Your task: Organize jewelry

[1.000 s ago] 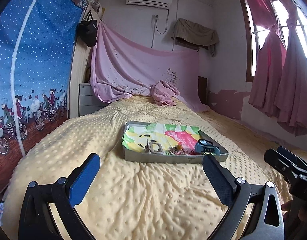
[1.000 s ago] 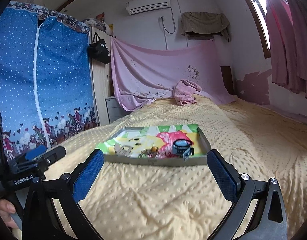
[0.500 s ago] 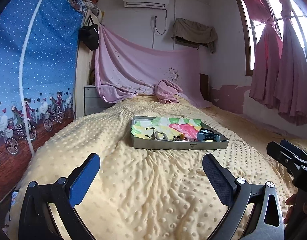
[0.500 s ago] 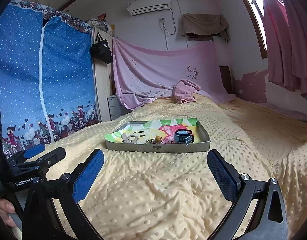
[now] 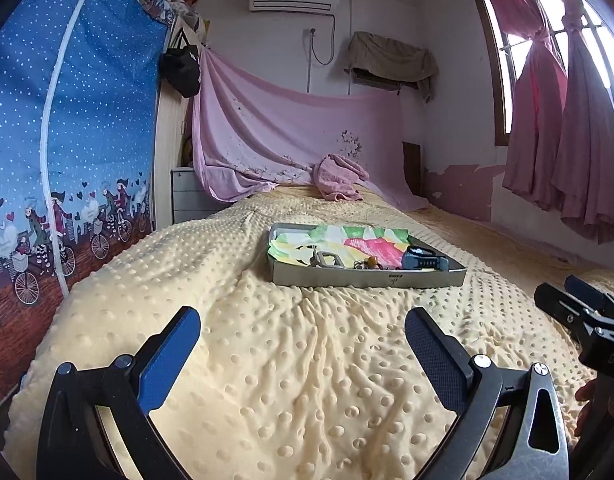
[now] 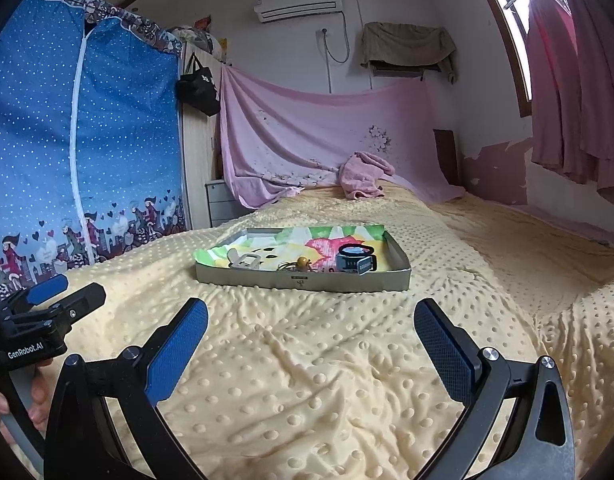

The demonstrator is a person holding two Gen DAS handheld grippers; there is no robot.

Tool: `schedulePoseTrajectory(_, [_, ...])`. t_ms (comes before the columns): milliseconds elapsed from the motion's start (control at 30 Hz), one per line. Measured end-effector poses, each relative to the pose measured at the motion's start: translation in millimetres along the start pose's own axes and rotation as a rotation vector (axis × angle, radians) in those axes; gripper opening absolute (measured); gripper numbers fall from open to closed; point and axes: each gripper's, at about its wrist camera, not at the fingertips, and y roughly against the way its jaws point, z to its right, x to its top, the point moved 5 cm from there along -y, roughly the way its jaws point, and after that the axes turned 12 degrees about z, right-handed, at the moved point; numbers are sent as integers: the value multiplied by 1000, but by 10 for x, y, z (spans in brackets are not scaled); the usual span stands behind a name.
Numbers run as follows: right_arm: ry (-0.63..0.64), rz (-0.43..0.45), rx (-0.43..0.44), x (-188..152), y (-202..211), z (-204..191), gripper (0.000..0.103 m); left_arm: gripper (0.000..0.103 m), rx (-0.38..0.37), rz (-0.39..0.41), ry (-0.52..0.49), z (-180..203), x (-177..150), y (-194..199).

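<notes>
Left wrist view: the left hand-held gripper [image 5: 303,338] hangs over the near end of the bed [image 5: 267,380], its blue-padded fingers [image 5: 169,356] spread wide with nothing between them. The bed is covered by a yellow dotted blanket [image 5: 195,264]. Toward the middle of the bed lies a shallow grey tray [image 5: 367,278], lined with a bright patterned cloth [image 5: 359,240]. Along the tray's near wall sit a silver clasp-like piece [image 5: 327,259], a small tangle of jewelry with an amber bead [image 5: 369,263], and a dark blue watch [image 5: 421,259] at the right end. The right hand-held gripper [image 5: 579,308] shows at the right edge of the bed, well apart from the tray; from here I cannot tell how its fingers stand. A pink towel [image 5: 339,178] is bunched at the far end of the bed.

Right wrist view: the right hand-held gripper [image 6: 311,338] is also spread wide and empty above the blanket [image 6: 327,380], well short of the tray [image 6: 303,280]. In the tray, the silver piece [image 6: 247,260] lies left, the beaded jewelry [image 6: 301,263] in the middle, the watch [image 6: 355,260] right. The left hand-held gripper [image 6: 55,300] appears at the left edge, held by a hand [image 6: 11,400].
</notes>
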Motion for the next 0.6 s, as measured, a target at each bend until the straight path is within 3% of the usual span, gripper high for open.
schedulePoseTrajectory(600, [1, -19, -20, -58, -56, 24, 102, 103, -7, 1, -36, 104, -16, 33])
